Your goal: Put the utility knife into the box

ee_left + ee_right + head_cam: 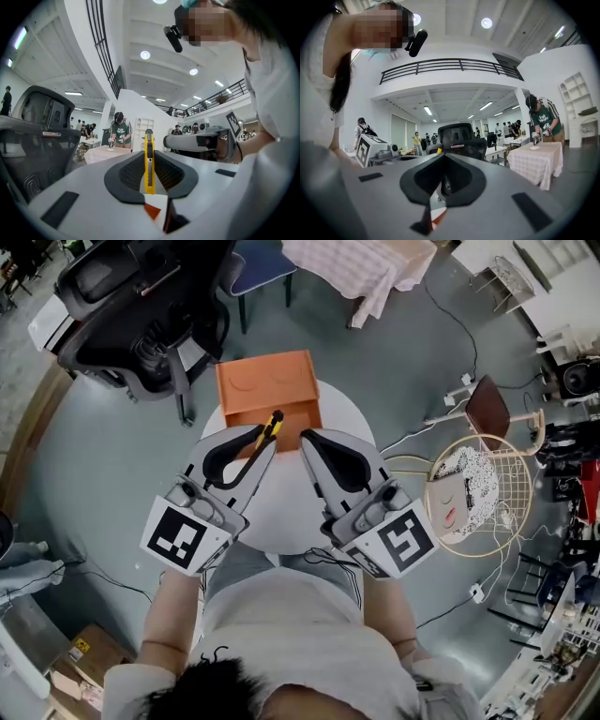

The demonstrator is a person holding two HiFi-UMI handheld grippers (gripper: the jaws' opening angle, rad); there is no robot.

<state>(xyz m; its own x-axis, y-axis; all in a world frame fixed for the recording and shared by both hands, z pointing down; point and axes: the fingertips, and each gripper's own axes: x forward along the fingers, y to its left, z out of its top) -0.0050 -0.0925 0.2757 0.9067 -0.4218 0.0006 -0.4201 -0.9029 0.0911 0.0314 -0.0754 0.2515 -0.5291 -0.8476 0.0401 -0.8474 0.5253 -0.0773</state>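
Panels of plain orange are forming the rectangular box, which is sitting at the far side of the smooth, round white table. From the head view I cannot tell what is lying inside it. The left gripper is clamping its ribbed dark pads on the utility knife, a slim yellow bar with a black slider. The knife is poking out over the box's near edge, held in the air and not yet inside. The right gripper is hanging beside it, its jaws pressing together on nothing.
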